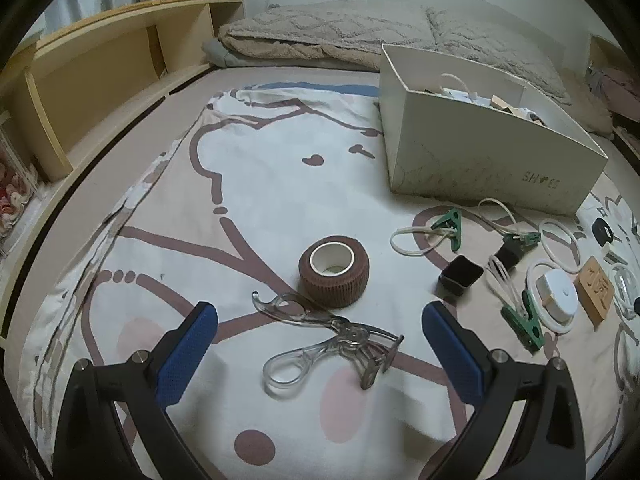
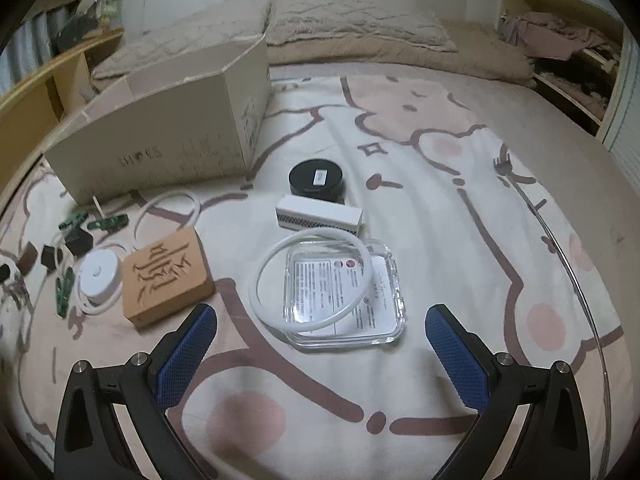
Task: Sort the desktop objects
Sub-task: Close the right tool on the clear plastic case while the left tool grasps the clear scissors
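Observation:
My left gripper (image 1: 320, 316) is open above a clear-handled eyelash curler (image 1: 326, 340) lying on the bedsheet between its fingers. Just beyond stands a brown bandage roll (image 1: 333, 276). A white shoe box (image 1: 480, 148) with items inside sits at the far right. My right gripper (image 2: 320, 316) is open, hovering before a clear square lid (image 2: 344, 292) with a white ring (image 2: 312, 280) lying on it. A wooden carved block (image 2: 166, 276), a white round device (image 2: 98, 274), a white oblong box (image 2: 320, 216) and a black round tin (image 2: 316, 180) lie beyond.
Green clips (image 1: 450, 228), white cords (image 1: 560, 244), small black cubes (image 1: 460, 276) and a wooden block (image 1: 596, 290) are scattered right of the roll. A wooden shelf (image 1: 100, 80) runs along the left. Folded blankets (image 2: 360, 28) lie at the far end of the bed.

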